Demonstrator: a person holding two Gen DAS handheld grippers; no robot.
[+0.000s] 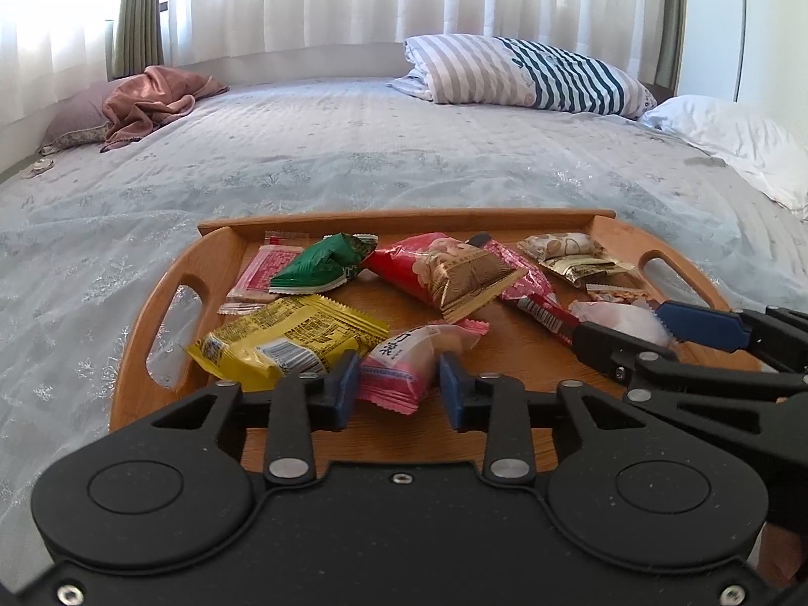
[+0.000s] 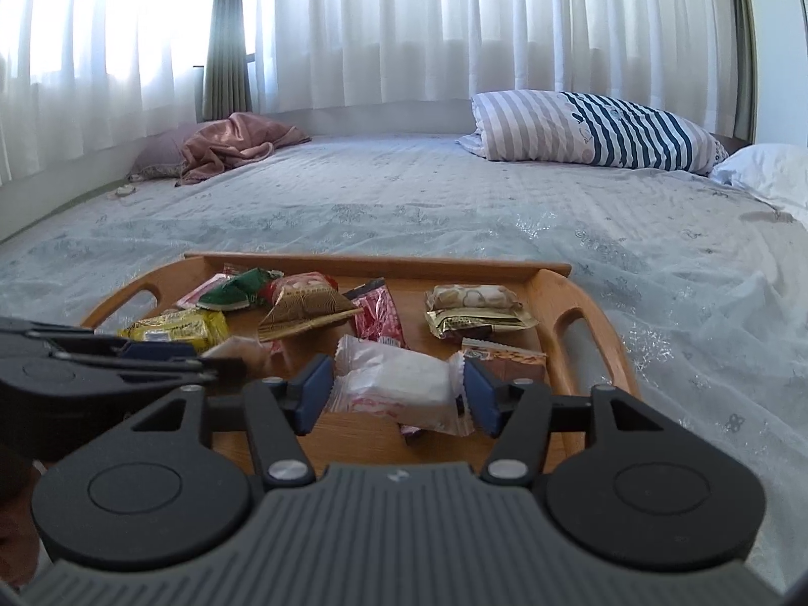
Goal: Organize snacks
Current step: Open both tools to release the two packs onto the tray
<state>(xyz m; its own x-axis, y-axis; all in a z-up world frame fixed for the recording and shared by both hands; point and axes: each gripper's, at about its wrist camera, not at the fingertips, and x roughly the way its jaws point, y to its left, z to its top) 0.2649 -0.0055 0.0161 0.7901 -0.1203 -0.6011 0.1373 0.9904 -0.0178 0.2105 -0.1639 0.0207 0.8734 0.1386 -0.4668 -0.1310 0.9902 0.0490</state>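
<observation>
A wooden tray on the bed holds several snack packets. My left gripper is open, its blue pads on either side of a pink packet at the tray's near edge, beside a yellow packet. My right gripper is open around a white packet, also visible in the left wrist view. A green packet, a red-gold packet and gold packets lie further back.
The tray rests on a pale blue bedspread. A striped pillow, a white pillow and a crumpled pink cloth lie at the far side, under white curtains.
</observation>
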